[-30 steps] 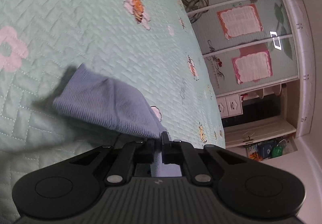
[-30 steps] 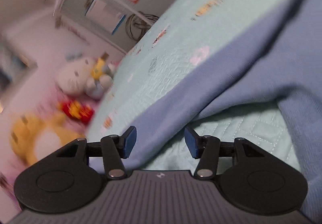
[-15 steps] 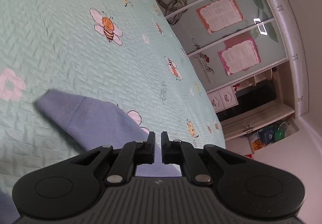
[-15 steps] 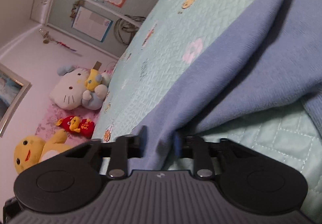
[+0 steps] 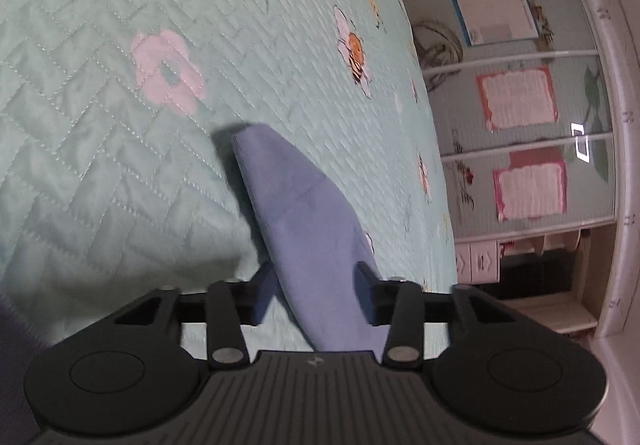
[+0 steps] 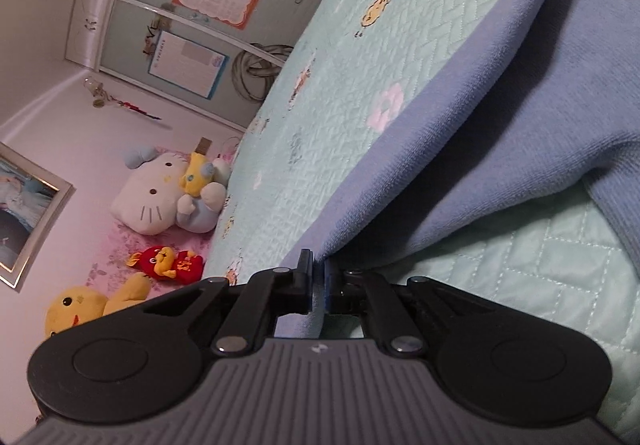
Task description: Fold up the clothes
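**Left gripper spread wide, right gripper pinched tight**

The left gripper (image 5: pixel 316 291) has its jaws set well apart, one blue-padded finger (image 5: pixel 264 293) on each side of a tapering strip of the blue garment (image 5: pixel 304 229); the cloth runs through the gap and neither pad visibly presses it. The gripper points forward along that strip.

The right gripper (image 6: pixel 318 285) has its jaws drawn almost together, with a thin fold of the blue garment's edge clamped between the fingertips. From that pinch the cloth rises away ahead of the fingers.
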### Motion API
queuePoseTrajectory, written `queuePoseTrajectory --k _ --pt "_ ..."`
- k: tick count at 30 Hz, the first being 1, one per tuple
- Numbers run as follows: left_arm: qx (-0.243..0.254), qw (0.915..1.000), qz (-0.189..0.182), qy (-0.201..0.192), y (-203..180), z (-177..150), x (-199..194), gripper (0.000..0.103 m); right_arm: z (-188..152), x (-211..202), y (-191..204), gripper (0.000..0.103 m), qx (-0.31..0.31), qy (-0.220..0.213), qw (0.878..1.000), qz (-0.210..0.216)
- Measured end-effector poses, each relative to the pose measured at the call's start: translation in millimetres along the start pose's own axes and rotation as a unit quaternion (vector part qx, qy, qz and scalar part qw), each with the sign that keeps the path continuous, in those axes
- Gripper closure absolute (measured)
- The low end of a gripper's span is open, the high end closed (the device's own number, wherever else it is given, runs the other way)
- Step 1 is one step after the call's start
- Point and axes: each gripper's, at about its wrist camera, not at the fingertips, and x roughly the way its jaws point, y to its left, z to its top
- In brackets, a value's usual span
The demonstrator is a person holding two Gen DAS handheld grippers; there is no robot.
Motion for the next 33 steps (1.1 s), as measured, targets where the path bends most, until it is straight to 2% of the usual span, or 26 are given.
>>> queuePoseTrajectory --k 7,9,10,11,12,15,18,20,25,28,31,33 --pt "0.014 0.9991 0.023 -0.033 7 10 25 0.046 1 4 -11 0.099 0.004 0.001 1.000 -0.002" --pt "0.018 0.9985 0.029 -0.043 9 12 33 0.050 1 4 -13 0.100 -0.001 0.000 1.000 -0.004" --pt "0.030 0.9980 0.036 -0.042 8 16 37 0.063 2 4 -12 0.101 -0.007 -0.002 1.000 -0.004" --pt "0.050 0.9973 0.042 -0.034 4 22 40 0.089 2 3 -11 0.101 -0.012 -0.005 1.000 -0.003" --pt "0.064 0.9968 0.041 -0.025 0 27 40 0.091 2 1 -8 0.101 -0.018 -0.006 1.000 -0.002" --pt "0.109 0.9939 0.005 -0.015 -17 35 22 0.092 4 -10 7 0.101 -0.041 -0.010 0.999 0.008" --pt "0.173 0.9841 -0.040 -0.008 -37 33 -14 0.092 3 -33 24 0.101 -0.064 -0.014 0.998 0.023" --pt "0.211 0.9762 -0.052 -0.004 -37 29 -42 0.092 -1 -56 34 0.101 -0.081 -0.014 0.996 0.035" --pt "0.245 0.9681 -0.052 0.008 -9 17 -102 0.092 -30 -125 48 0.101 -0.115 0.004 0.992 0.053" --pt "0.262 0.9643 -0.037 0.006 13 5 -127 0.091 -59 -157 49 0.101 -0.131 0.027 0.990 0.049" --pt "0.292 0.9563 -0.015 -0.005 32 -6 -142 0.091 -93 -173 43 0.101 -0.143 0.060 0.987 0.040" --pt "0.296 0.9552 0.006 0.000 46 -15 -142 0.091 -112 -173 34 0.101 -0.150 0.082 0.985 0.018"
